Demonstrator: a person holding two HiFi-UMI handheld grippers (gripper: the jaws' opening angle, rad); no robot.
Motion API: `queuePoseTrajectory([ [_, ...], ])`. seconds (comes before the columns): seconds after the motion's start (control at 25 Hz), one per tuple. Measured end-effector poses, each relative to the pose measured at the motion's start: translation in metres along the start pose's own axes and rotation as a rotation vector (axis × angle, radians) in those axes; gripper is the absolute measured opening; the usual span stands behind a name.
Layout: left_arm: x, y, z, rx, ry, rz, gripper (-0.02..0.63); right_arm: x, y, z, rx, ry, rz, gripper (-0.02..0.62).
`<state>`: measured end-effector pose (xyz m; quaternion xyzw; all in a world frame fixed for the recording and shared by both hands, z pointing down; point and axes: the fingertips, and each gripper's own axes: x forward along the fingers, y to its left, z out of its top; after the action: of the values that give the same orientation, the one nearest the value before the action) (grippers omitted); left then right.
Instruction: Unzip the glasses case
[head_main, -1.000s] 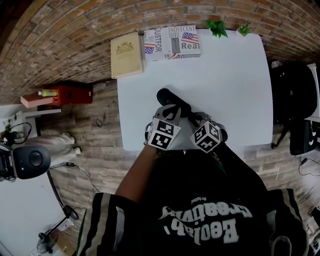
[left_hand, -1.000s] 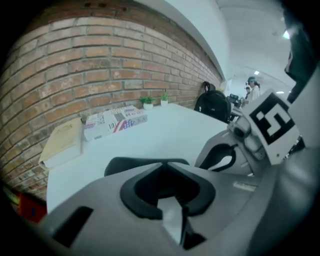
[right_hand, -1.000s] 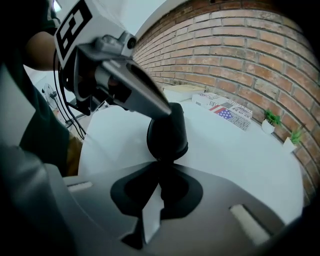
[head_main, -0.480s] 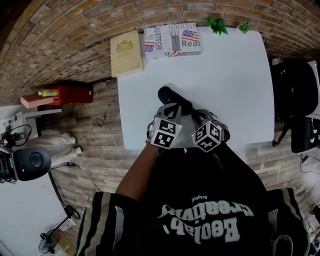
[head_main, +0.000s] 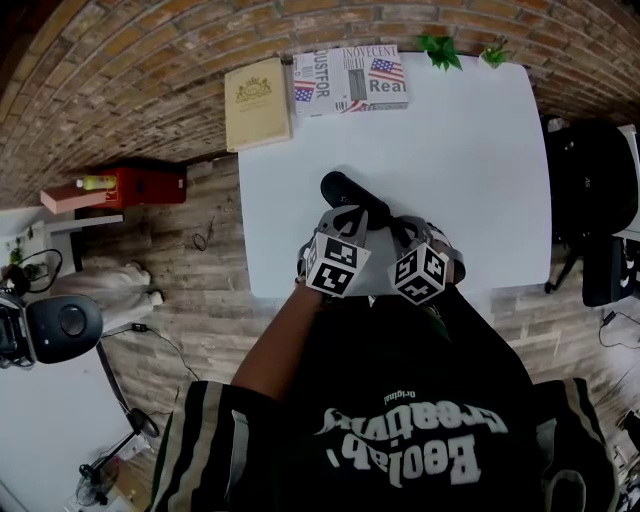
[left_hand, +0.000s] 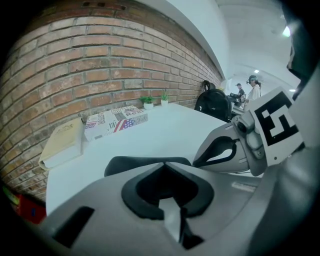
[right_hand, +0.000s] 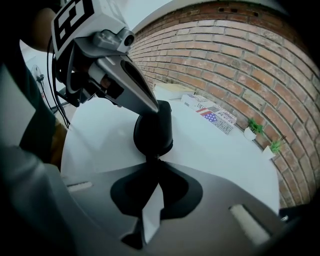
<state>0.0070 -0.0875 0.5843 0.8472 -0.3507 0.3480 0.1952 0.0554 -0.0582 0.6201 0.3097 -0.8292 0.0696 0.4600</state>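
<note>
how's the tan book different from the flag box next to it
The book is plain tan with a gold emblem; the box is covered in flags and print. The book sits at the left corner of the table; the box sits nearer the middle. The box looks thicker than the book. Both lie flat, side by side, along the far edge.

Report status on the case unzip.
Left gripper just closed, pinching case edge. Right gripper shut on zipper pull. Case looks closed, on table. Nothing in the way.
</note>
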Motion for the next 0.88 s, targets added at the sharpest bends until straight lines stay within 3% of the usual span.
queuePoseTrajectory([
  [0.88, 0.0, 0.0, -0.002, -0.034, -0.007, -0.064, 0.006, 0.008, -0.023, 0.008, -0.097, 0.02, -0.058, 0.015],
])
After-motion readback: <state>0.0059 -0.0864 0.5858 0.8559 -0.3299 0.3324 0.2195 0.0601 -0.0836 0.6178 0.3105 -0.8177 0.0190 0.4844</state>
